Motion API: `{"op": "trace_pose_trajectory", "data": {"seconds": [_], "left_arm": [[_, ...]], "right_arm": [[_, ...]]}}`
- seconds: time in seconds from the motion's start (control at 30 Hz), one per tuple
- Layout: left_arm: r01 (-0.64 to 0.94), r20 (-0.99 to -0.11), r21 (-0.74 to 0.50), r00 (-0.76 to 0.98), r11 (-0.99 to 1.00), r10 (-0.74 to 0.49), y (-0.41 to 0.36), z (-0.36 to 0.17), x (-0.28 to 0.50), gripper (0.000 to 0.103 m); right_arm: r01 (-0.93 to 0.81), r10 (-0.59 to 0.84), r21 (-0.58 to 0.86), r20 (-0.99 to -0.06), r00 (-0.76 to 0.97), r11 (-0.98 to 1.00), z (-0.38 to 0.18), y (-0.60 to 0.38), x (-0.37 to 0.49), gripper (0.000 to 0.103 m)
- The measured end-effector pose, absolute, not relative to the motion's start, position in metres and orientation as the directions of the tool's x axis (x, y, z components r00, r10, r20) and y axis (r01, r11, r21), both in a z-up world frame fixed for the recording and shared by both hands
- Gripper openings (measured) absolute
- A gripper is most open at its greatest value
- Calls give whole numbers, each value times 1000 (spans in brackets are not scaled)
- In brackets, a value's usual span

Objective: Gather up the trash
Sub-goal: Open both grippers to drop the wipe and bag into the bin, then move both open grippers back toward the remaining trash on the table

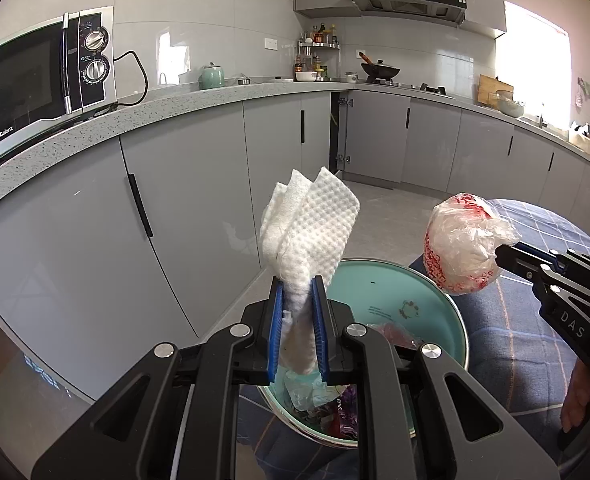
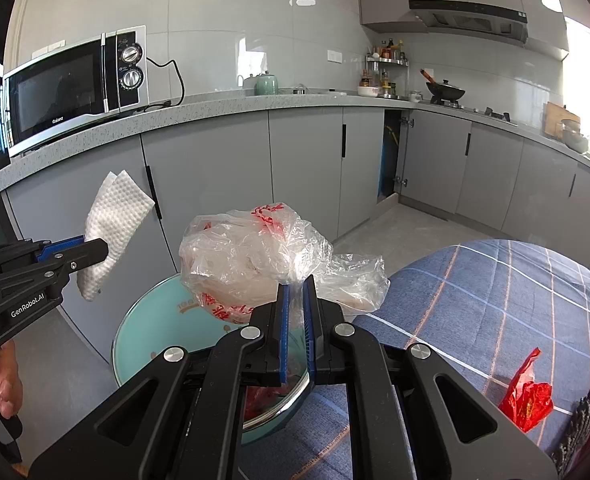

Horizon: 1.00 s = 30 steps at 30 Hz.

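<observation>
My left gripper [image 1: 298, 286] is shut on a white paper towel [image 1: 309, 224] and holds it upright above a teal trash bin [image 1: 435, 300]. It also shows in the right wrist view [image 2: 95, 250] with the towel [image 2: 113, 220]. My right gripper [image 2: 295, 284] is shut on a clear plastic bag with red print [image 2: 251, 256], held over the bin [image 2: 151, 328]. In the left wrist view the bag [image 1: 461, 244] hangs at the right gripper's tip [image 1: 503, 252]. The bin holds several pieces of trash [image 1: 323, 400].
A blue checked cloth [image 2: 495, 304] covers the table beside the bin, with a red wrapper [image 2: 529, 398] on it. Grey cabinets [image 1: 183, 208] and a counter with a microwave [image 1: 43, 80] stand behind. One cabinet door [image 1: 337, 132] is ajar.
</observation>
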<state>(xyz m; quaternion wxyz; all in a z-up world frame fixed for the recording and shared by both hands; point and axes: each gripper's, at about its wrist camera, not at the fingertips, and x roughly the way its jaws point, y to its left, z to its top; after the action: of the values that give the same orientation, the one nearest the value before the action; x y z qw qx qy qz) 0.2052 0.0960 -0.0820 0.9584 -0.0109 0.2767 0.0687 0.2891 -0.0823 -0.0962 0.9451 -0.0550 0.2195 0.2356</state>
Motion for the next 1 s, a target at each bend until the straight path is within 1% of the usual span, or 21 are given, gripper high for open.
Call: {"op": "trace_pose_trajectory", "data": {"seconds": [0.07, 0.1, 0.13, 0.17, 0.2, 0.27, 0.33, 0.4, 1.0], "left_arm": [[-134, -535, 17, 836, 991, 122, 96, -82, 206, 16], [-136, -538, 18, 834, 991, 124, 95, -83, 207, 23], [-142, -537, 18, 833, 990, 130, 95, -83, 207, 33], [-147, -536, 16, 834, 989, 132, 97, -83, 207, 39], [-147, -534, 13, 835, 989, 131, 96, -84, 207, 44], [-144, -536, 15, 834, 989, 130, 96, -84, 207, 45], [-146, -535, 11, 835, 989, 130, 96, -85, 206, 49], [-144, -539, 11, 833, 989, 127, 95, -86, 207, 50], [-151, -546, 12, 827, 988, 133, 95, -90, 206, 51]], "right_arm": [[-470, 420, -3, -445, 791, 882, -97, -82, 290, 8], [-475, 423, -4, -449, 787, 880, -98, -81, 291, 11], [-479, 426, -6, -446, 787, 878, -98, -81, 291, 15], [-477, 424, -12, -440, 792, 879, -98, -80, 290, 29], [-478, 427, -8, -436, 792, 878, -99, -81, 290, 35], [-476, 426, -6, -439, 791, 879, -100, -80, 290, 35], [-476, 426, -4, -442, 790, 879, -101, -81, 290, 35], [-474, 424, -3, -445, 789, 880, -103, -82, 290, 36], [-455, 409, 9, -455, 791, 891, -107, -86, 293, 38]]}}
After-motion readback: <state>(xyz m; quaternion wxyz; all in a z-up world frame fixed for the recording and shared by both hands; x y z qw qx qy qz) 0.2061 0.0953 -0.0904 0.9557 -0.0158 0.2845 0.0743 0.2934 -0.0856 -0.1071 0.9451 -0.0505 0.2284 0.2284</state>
